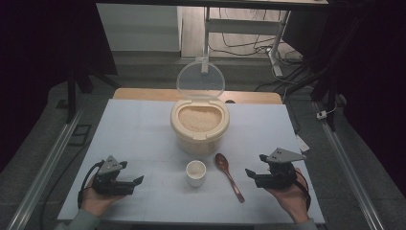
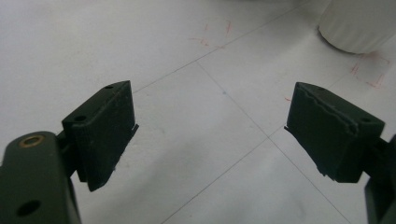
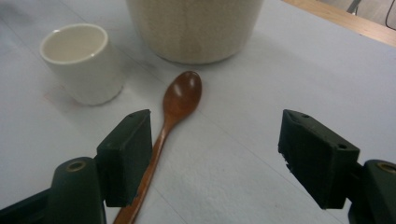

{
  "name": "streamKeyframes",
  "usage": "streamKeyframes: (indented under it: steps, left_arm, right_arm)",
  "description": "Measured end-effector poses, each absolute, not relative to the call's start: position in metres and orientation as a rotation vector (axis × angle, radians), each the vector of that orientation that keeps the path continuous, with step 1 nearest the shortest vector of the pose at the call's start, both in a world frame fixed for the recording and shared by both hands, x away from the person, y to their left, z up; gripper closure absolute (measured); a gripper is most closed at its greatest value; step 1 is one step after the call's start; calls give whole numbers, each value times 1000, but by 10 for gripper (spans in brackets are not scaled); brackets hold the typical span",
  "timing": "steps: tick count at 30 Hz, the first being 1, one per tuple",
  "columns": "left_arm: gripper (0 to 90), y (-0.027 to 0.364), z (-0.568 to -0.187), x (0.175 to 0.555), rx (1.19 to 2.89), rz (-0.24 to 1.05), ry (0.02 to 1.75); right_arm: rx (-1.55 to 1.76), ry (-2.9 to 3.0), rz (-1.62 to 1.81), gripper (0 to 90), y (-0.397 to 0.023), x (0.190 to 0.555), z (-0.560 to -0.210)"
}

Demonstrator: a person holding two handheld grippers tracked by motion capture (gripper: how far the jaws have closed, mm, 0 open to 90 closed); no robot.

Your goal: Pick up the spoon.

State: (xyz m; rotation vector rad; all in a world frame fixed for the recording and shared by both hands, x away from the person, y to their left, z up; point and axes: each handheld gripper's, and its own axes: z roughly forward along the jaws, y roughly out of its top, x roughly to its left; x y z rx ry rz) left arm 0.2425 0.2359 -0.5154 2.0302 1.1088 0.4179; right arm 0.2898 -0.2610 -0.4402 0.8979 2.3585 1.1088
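Note:
A cream tub of rice [image 1: 200, 125] stands open at the table's middle, its clear lid [image 1: 200, 79] tipped up behind it. In front sit a small white cup [image 1: 196, 172] and a brown wooden spoon [image 1: 229, 175], lying flat to the cup's right. My left gripper [image 1: 132, 172] rests at the front left, open and pointing towards the cup. In its own view, the left gripper [image 2: 210, 126] has bare table between the jaws and the cup [image 2: 359, 23] at the top right. My right gripper [image 1: 255, 165] is open, just right of the spoon. The right gripper [image 3: 215, 144] looks over the spoon [image 3: 180, 98], cup [image 3: 81, 60] and tub [image 3: 196, 28].
A pale blue sheet [image 1: 134, 129] covers the table, with a wooden edge [image 1: 143, 94] showing at the back. Metal rails [image 1: 48, 163] run along both sides. Behind the table stand a white desk frame [image 1: 277, 43] and loose cables on the floor.

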Motion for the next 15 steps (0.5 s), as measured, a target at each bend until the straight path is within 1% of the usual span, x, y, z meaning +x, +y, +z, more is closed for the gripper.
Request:
streamKeyframes:
  steps: [10,15]
  left_arm:
    - [154,234,-517,243,2041,417,1107]
    - [154,234,-517,243,2043,415,1104]
  right_arm:
    - [916,2416,1065,286,-234,293,-428]
    - [965,2502,960,310,-219,295,-429]
